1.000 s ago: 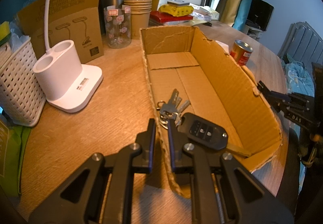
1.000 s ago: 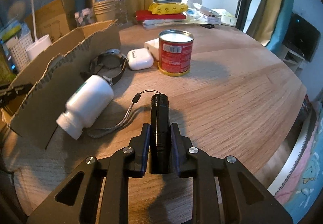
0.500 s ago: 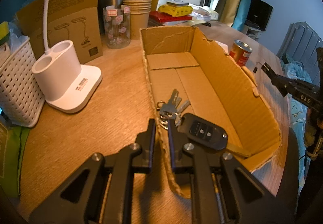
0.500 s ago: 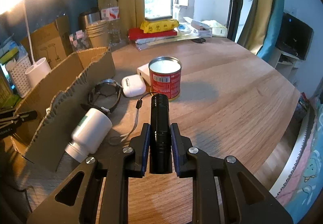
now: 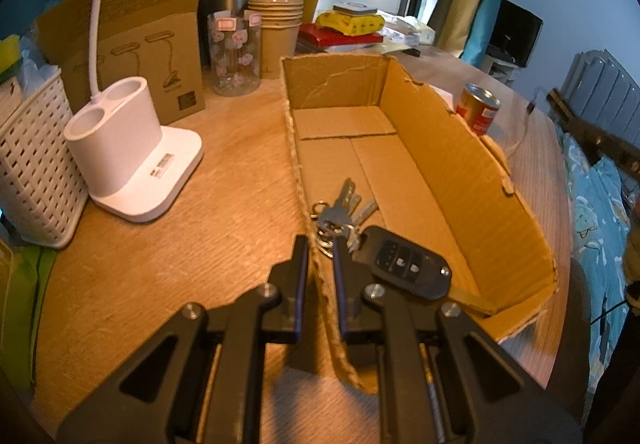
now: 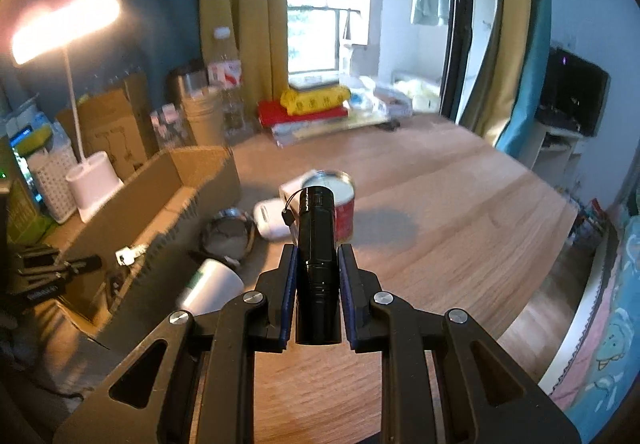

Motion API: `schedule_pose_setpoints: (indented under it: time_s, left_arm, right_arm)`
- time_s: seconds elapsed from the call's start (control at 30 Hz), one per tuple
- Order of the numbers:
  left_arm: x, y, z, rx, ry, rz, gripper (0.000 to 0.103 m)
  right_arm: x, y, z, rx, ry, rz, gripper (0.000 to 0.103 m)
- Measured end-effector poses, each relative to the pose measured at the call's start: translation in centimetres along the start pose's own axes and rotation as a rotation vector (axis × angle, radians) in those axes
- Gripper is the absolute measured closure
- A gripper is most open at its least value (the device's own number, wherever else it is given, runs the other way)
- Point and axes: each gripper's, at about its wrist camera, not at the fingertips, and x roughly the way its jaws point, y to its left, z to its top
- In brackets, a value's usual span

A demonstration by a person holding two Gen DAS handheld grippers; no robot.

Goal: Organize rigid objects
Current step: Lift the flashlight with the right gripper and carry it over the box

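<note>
Only the key bunch with its car key fob (image 5: 408, 262) lies inside the cardboard box (image 5: 452, 168), at lower centre of the left view, so the sorting looks barely begun. Left out on the worktop (image 6: 440, 228), at centre-left of the right view, are the red tin can (image 6: 342, 204), white earbud case (image 6: 270, 220), wristwatch (image 6: 228, 236) and white pill bottle (image 6: 208, 286). The right hand-held gripper (image 6: 318, 260) pinches a black flashlight (image 6: 316, 240), raised clear of the worktop and angled downward. The left hand-held gripper (image 5: 320, 256) is clamped on the box's near wall, tilted steeply down.

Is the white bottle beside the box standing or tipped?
Tipped: the white bottle lies on its side on the table, against the box.
</note>
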Motion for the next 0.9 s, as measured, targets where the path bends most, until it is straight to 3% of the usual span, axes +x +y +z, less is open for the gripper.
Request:
schedule_pose_setpoints:
  time_s: [0.37, 0.9]
  left_arm:
    - [-0.2, -0.1, -0.2, 0.002, -0.011, 0.014, 0.091]
    - [-0.2, 0.0, -0.1, 0.004, -0.014, 0.017, 0.091]
  right_arm:
    - [-4.0, 4.2, 3.3, -0.063, -0.121, 0.073, 0.081]
    - [-2.6, 10.1, 4.1, -0.129, -0.115, 0.198, 0.081]
